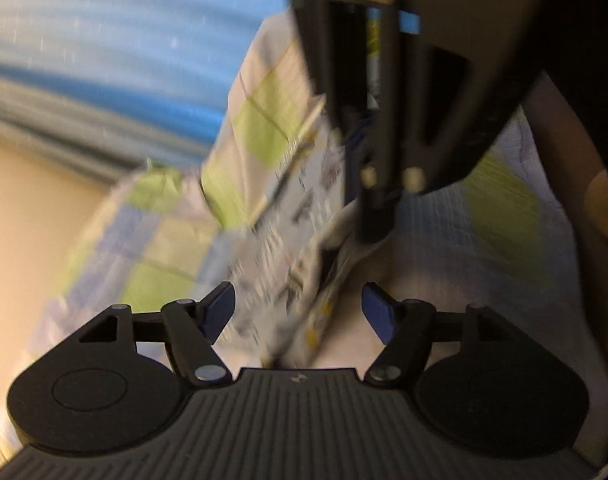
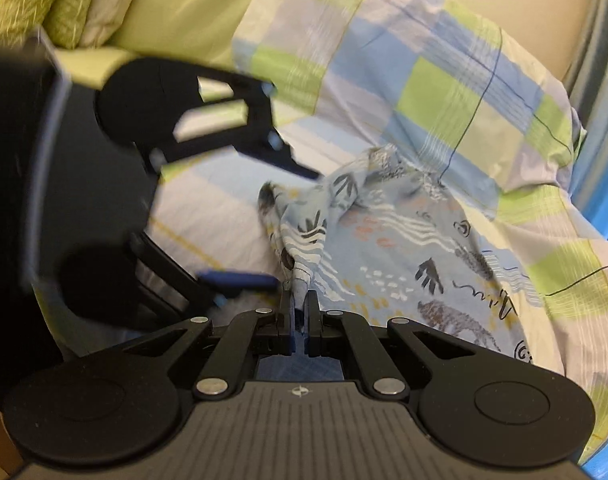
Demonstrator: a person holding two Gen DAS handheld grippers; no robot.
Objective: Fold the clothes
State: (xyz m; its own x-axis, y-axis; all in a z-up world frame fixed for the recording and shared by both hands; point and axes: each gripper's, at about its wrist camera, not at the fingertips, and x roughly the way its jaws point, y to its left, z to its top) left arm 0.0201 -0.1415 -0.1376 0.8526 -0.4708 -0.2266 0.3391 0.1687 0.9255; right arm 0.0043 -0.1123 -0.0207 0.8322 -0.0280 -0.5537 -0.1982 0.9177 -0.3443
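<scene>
A light-blue garment printed with dark leaves and animals lies crumpled on the bed. My right gripper is shut on a bunched fold at its near edge. In the right wrist view my left gripper comes in from the left, open, with its blue pads on either side of the garment's left edge. The left wrist view is blurred: my left gripper is open, and the garment runs up between its fingers without being pinched. My right gripper hangs above and pinches the cloth.
A checked blue, green and white duvet covers the bed. A matching pillow lies behind the garment, with green pillows at the far left. A beige wall and a blue curtain stand beyond.
</scene>
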